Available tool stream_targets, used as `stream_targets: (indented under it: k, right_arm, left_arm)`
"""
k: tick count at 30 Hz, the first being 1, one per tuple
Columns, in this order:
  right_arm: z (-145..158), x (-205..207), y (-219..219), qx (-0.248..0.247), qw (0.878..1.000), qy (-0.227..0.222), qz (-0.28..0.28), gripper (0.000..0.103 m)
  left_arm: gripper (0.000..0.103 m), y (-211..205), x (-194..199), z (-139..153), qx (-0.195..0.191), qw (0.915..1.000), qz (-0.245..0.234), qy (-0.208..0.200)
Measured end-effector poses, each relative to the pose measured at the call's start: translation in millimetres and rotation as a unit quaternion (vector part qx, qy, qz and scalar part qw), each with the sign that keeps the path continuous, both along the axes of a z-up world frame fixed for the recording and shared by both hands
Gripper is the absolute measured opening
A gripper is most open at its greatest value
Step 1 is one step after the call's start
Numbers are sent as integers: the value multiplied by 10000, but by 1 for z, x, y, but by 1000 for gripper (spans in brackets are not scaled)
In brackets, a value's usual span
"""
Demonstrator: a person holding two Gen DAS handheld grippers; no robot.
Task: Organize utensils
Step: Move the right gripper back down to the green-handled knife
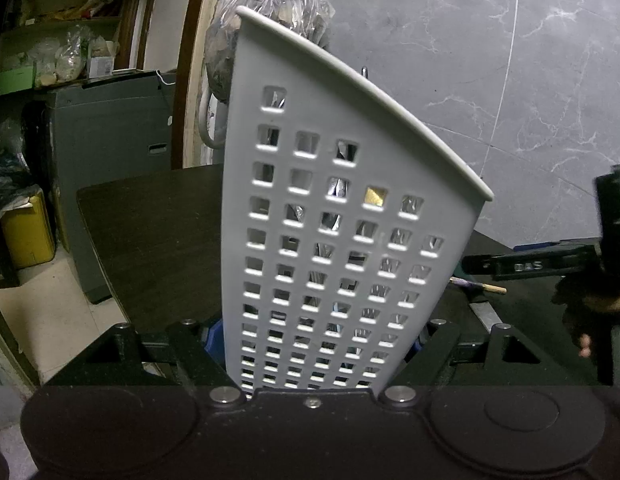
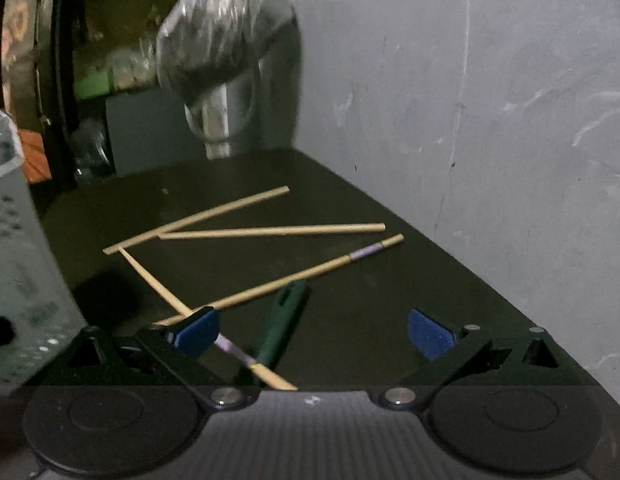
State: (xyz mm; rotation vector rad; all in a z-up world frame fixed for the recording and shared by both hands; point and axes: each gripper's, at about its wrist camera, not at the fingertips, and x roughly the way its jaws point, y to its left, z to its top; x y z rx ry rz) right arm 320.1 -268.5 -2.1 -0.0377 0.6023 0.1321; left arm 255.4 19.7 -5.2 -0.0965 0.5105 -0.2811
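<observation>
Holding the caddy [image 1: 341, 216] steady is the left hand-held gripper's [image 1: 313, 344] job: its jaws are closed on the base of the white perforated caddy, which stands upright on the dark bench [image 1: 150, 240] with metal utensils glinting through the holes. The right hand-held gripper [image 2: 310, 336] hangs low over the bench with its blue pads [image 2: 429, 334] spread wide and nothing between them.

Judging by the layout, the step in hand is picking up a loose utensil. Four chopsticks [image 2: 270, 232] lie scattered and partly crossing, and a knife with a dark green handle [image 2: 282, 328] lies nearest the jaws. Best to choose one piece, line the pads across its shaft where it lies clear of the others, and close only when the tips reach the bench, so that the crossed sticks are not dragged along.

Only the left wrist view shows the caddy's contents and the grip on it; only the right wrist view shows the full spread of chopsticks and the wide-apart pads.
</observation>
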Motion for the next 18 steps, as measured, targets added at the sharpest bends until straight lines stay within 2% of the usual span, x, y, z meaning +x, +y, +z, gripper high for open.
stream_targets:
  k: [5, 10, 14, 18]
  right_arm:
    - [-10, 28, 6, -111, 9996, 245, -70, 103]
    - [-18, 54, 12, -529, 9978, 348, -177, 103]
    - [-19, 66, 3, -533, 9971, 396, -368, 103]
    - [-22, 59, -18, -541, 9953, 397, -697, 103]
  left_arm:
    - [80, 0, 0, 0, -4, 10000, 2, -1]
    - [80, 0, 0, 0, -7, 10000, 3, 3]
    - [80, 0, 0, 0, -17, 10000, 6, 2]
    - [80, 1, -1, -1, -35, 10000, 8, 3]
